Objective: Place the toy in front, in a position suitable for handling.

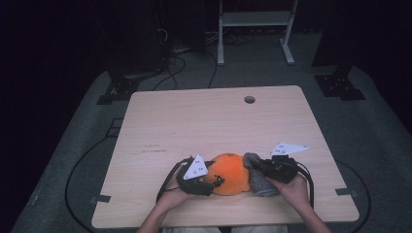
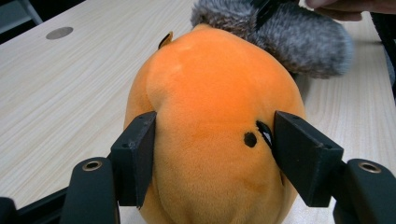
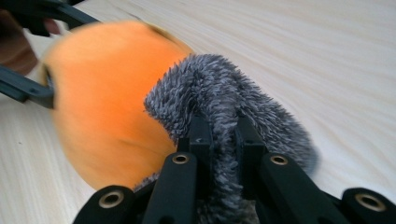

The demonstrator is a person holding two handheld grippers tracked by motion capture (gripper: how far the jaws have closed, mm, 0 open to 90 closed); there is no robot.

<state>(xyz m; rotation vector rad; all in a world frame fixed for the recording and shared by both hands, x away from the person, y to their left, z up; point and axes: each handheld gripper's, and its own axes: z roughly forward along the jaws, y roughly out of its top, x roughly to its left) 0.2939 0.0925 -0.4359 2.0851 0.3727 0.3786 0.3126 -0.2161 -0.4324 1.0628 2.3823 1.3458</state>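
Left tool (image 2: 210, 154) clamps orange plush (image 2: 210, 107) | right tool (image 3: 219, 140) pinches grey fur (image 3: 224, 88) (on table (image 1: 194, 121))

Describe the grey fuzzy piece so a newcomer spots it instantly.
On the wooden table, near its front edge, lies an orange plush toy. Against its right side sits the grey fuzzy piece, pinched by the right gripper: shaggy and grey, unlike the smooth orange plush.

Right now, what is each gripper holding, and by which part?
The left gripper clamps the orange plush toy across its round body, a pad on either side. The right gripper pinches the grey fuzzy cloth by a bunched fold.
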